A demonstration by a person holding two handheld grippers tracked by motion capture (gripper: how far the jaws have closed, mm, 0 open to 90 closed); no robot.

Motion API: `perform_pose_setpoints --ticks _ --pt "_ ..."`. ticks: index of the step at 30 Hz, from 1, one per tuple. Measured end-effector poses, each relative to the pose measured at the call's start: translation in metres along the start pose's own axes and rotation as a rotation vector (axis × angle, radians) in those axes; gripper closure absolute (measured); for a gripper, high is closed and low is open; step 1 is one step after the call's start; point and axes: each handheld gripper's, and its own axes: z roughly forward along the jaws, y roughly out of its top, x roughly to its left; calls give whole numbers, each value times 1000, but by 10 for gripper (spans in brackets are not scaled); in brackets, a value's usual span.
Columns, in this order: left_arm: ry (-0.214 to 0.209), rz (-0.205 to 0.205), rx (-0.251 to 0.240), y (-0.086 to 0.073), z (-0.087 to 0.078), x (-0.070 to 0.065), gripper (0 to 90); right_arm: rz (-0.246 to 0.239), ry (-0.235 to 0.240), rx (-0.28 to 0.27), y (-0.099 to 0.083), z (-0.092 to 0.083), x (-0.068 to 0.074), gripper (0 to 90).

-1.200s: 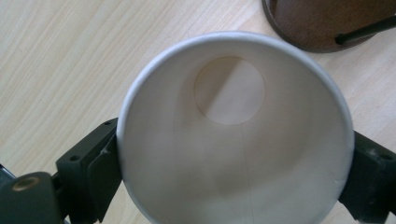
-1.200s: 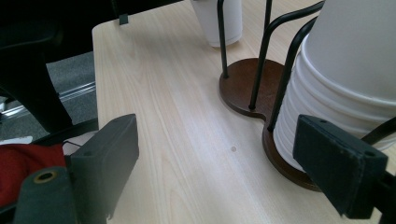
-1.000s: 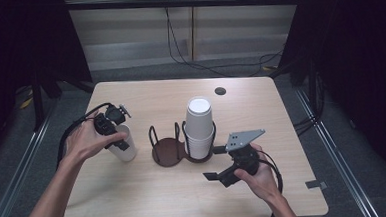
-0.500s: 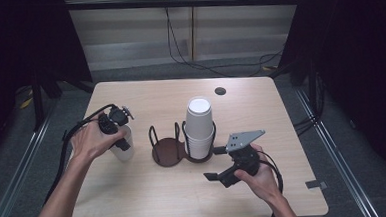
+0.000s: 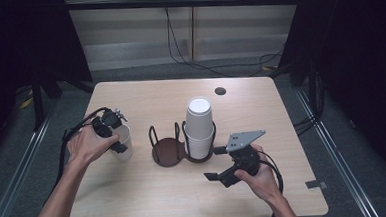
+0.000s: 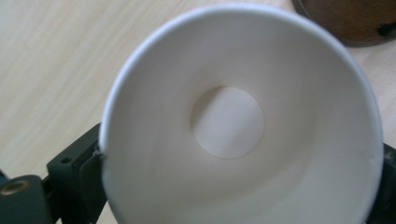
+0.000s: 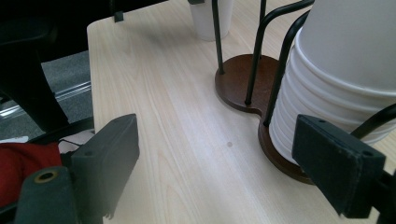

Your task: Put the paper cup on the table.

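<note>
White paper cup (image 6: 238, 121), unprinted, sits clamped upright in the left claw (image 5: 113, 133) on the desk (image 5: 135, 191). Right claw (image 7: 224, 172) gapes, hand low, beside the cup stack (image 5: 200, 128) in its wire holder (image 5: 169, 149).

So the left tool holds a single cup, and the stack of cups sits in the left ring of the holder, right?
Not quite. The left tool does hold a single cup, but the stack sits in the holder's right ring; the left ring is empty, as the high view shows.
</note>
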Motion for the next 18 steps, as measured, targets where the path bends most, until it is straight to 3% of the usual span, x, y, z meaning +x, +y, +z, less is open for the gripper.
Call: perform_pose_setpoints --ticks 4,8,13,14,18 --pt "-37 -18 -22 -9 1 3 56 -4 1 3 0 0 0 149" --pt "-33 -23 -21 -15 2 4 56 -5 1 1 1 0 1 149" --pt "-50 -40 -46 -22 3 7 56 -5 -1 0 0 0 0 147" --pt "-69 -46 -54 -24 3 7 56 -2 -2 -1 0 0 0 147" --pt "-61 -45 -62 -29 1 5 57 0 -2 -1 0 0 0 147"
